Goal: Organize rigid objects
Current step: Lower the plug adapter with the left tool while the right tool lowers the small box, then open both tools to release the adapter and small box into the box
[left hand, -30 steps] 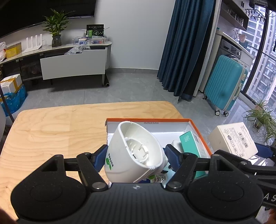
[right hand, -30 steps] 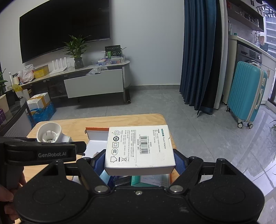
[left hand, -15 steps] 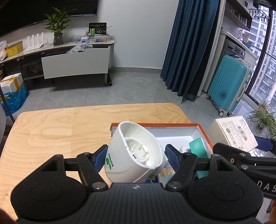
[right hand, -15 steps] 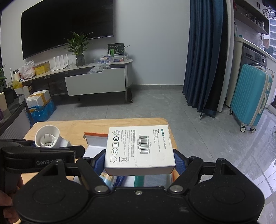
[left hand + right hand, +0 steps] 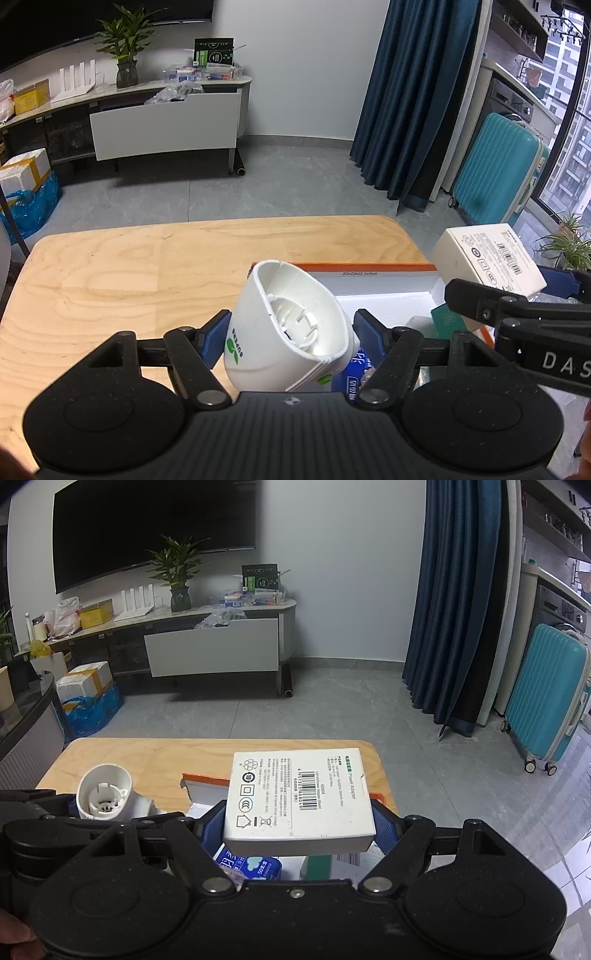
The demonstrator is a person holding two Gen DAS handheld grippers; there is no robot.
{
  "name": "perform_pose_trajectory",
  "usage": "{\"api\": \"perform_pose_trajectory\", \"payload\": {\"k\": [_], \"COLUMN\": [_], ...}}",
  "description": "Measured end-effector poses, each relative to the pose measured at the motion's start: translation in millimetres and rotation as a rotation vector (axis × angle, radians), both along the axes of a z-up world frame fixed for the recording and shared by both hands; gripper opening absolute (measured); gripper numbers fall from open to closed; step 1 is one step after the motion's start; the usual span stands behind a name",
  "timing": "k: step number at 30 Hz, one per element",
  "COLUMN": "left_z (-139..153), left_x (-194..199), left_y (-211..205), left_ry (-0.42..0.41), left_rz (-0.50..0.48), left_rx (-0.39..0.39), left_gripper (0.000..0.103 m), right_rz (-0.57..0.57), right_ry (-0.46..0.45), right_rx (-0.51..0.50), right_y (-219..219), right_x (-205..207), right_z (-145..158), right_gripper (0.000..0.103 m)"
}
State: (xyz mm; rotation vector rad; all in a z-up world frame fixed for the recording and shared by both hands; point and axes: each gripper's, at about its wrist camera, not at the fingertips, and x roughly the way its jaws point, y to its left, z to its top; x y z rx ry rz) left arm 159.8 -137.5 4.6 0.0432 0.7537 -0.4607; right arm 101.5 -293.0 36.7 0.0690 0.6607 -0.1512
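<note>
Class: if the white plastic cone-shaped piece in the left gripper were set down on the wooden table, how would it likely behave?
The white plastic cone-shaped piece looks rigid and hollow, so probably light. Its rounded, tapering wall suggests it would roll in a curve if laid sideways.

Grey tiled floor [image 5: 332, 709], dark blue curtains [image 5: 454, 609], wall-mounted television [image 5: 147, 528], teal suitcase [image 5: 546, 698].

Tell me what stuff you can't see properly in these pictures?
- Orange-edged box: in both views, the grippers and what they hold hide most of the inside.
- Blue packet: right wrist view, mostly behind the right gripper; its print is cut off.
- White plastic cup: left wrist view, its bottom is hidden by the left gripper.
- White carton: small print too tiny to read.
</note>
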Motion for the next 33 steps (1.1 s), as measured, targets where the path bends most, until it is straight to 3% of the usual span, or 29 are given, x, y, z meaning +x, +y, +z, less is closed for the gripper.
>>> {"api": "perform_pose_trajectory", "payload": {"k": [8, 17, 27, 30, 33], "left_z": [-8, -13, -18, -16, -13], "left_x": [7, 17, 30, 30, 26], "left_y": [2, -5, -30, -32, -27], "left_ry": [0.02, 0.04, 0.07, 0.075, 0.056], "left_rz": [0.01, 0.001, -0.084, -0.099, -0.074], "left_rx": [0.008, 0.004, -0.031, -0.053, -0.042], "left_gripper": [0.073, 0.073, 0.073, 0.085, 0.088], "right_rz": [-0.01, -0.077, -0.12, -0.119, -0.121], "right_ry": [0.0, -0.156, -0.211, -0.214, -0.219], "right_rx": [0.021, 0.096, 0.091, 0.091, 0.102], "right_y": [-10, -35, -44, -41, -40], "right_x": [15, -17, -47, -51, -56], "right_z": [-9, 7, 20, 21, 21], "right_gripper": [0.092, 0.093, 0.093, 0.093, 0.093]}}
